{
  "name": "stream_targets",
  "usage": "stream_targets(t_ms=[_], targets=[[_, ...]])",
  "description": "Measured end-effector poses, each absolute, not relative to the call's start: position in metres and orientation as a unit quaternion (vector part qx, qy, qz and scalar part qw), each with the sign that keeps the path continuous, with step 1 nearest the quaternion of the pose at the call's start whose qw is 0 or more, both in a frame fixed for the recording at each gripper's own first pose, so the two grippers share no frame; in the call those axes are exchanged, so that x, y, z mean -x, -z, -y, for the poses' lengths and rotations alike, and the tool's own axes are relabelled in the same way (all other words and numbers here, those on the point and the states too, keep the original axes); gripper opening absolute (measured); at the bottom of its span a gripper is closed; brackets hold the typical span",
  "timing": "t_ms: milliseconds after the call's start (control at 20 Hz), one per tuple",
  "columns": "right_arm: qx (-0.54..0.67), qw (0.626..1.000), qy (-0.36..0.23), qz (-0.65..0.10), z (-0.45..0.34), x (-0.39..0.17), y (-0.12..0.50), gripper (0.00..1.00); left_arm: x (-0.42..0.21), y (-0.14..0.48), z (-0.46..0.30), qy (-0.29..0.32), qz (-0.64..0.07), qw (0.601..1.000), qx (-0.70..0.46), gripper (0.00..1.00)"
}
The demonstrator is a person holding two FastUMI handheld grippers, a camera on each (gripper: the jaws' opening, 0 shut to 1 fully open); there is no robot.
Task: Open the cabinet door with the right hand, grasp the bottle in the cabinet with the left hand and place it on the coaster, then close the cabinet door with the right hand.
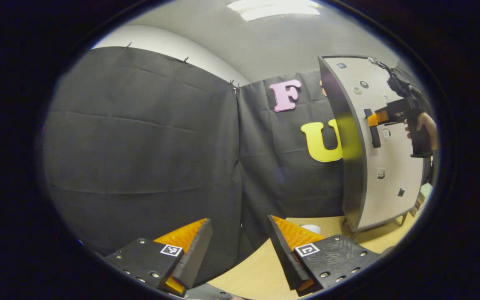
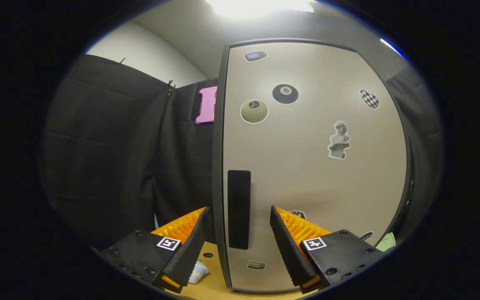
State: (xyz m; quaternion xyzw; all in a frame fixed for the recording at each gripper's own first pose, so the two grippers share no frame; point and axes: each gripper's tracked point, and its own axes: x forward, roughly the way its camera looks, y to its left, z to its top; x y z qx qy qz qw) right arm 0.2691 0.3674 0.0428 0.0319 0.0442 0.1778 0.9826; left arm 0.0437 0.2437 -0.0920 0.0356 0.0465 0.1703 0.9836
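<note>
The right gripper has its jaws spread wide and holding nothing, with the cabinet door's dark handle standing upright between them. The left gripper also gapes empty above the worktop, the cabinet far off to its right.

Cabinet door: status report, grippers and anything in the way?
Right gripper open, fingers either side of the door handle, not closed on it. Left gripper open, empty, above the table. Cabinet door shut; nothing blocking.
</note>
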Motion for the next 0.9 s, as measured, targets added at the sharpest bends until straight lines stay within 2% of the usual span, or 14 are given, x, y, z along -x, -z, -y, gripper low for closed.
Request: stream_targets(t_ms=[50,200,250,400,450,500,600,650,700,850,900], targets=[[-0.033,0.982,-0.176,-0.051,-0.371,-0.274,-0.039,0.87,-0.047,0.095,-0.245,-0.169,-0.046,0.984,-0.036,0.8],[-0.03,0.983,-0.161,-0.085,-0.374,-0.289,-0.025,0.87,-0.057,0.105,-0.241,-0.153,-0.053,0.986,-0.031,0.8],[-0.035,0.983,-0.155,-0.091,-0.374,-0.293,-0.023,0.8,-0.057,0.105,-0.239,-0.145,-0.054,0.987,-0.032,0.8],[-0.065,0.979,-0.154,-0.113,-0.38,-0.299,-0.015,0.46,-0.063,0.105,-0.236,-0.132,-0.052,0.988,-0.053,0.82],[-0.072,0.979,-0.153,-0.114,-0.379,-0.298,-0.017,0.39,-0.066,0.104,-0.235,-0.128,-0.05,0.989,-0.057,0.82],[-0.067,0.979,-0.154,-0.114,-0.381,-0.299,-0.016,0.38,-0.067,0.103,-0.234,-0.124,-0.047,0.989,-0.058,0.82],[-0.039,0.98,-0.164,-0.106,-0.381,-0.298,-0.017,0.21,-0.069,0.103,-0.232,-0.117,-0.046,0.991,-0.054,0.8],[-0.034,0.978,-0.171,-0.112,-0.38,-0.297,-0.015,0.22,-0.07,0.103,-0.231,-0.113,-0.047,0.991,-0.05,0.8],[-0.036,0.976,-0.178,-0.117,-0.38,-0.297,-0.015,0.18,-0.07,0.103,-0.23,-0.11,-0.049,0.992,-0.046,0.8],[-0.056,0.97,-0.195,-0.134,-0.379,-0.292,-0.015,0.18,-0.071,0.103,-0.229,-0.098,-0.048,0.993,-0.038,0.8],[-0.057,0.969,-0.2,-0.135,-0.378,-0.292,-0.015,0.21,-0.073,0.104,-0.229,-0.094,-0.046,0.994,-0.038,0.82]])
